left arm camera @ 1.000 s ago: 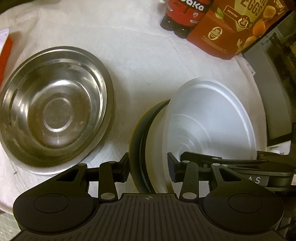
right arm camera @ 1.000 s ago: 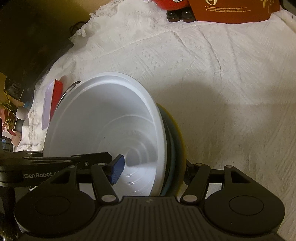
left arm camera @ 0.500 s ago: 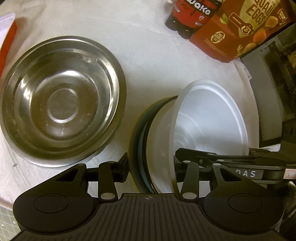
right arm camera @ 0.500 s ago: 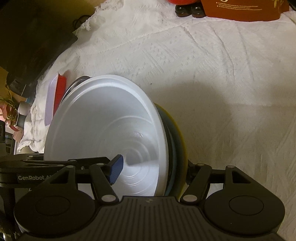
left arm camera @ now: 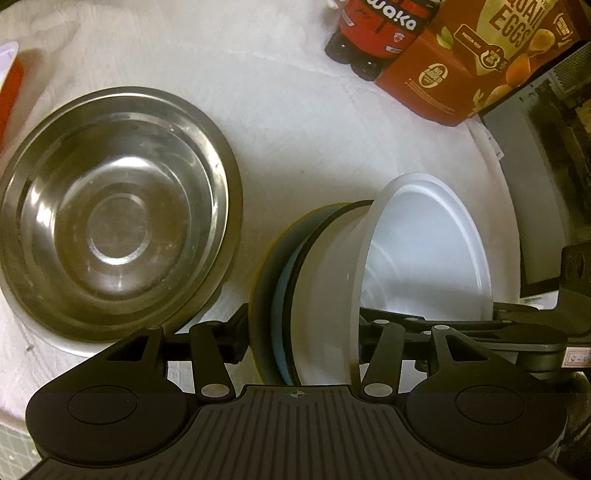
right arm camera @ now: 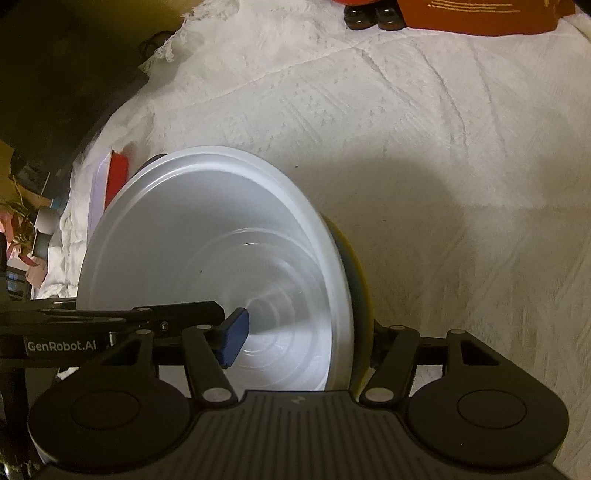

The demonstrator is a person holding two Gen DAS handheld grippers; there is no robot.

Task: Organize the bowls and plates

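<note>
Both grippers clamp one nested stack held on edge above the table: a white plastic bowl [left arm camera: 424, 254] in front of blue, black and yellow dishes [left arm camera: 275, 295]. My left gripper [left arm camera: 301, 336] is shut on the stack's rim. My right gripper [right arm camera: 306, 343] is shut on the same stack, with the white bowl [right arm camera: 207, 258] facing left and a yellow rim [right arm camera: 360, 295] behind it. A steel bowl [left arm camera: 110, 218] sits inside a steel plate on the cloth, left of the stack.
A white tablecloth [right arm camera: 443, 147] covers the table. A dark soda bottle pack [left arm camera: 373, 33] and a red quail-egg box [left arm camera: 476, 55] stand at the back. A red and white container [right arm camera: 110, 184] lies at the far left. The table's left edge drops to dark clutter.
The held stack has shifted right relative to the steel bowl, and the left wrist view has moved nearer the bottles and box. Both grips are unchanged.
</note>
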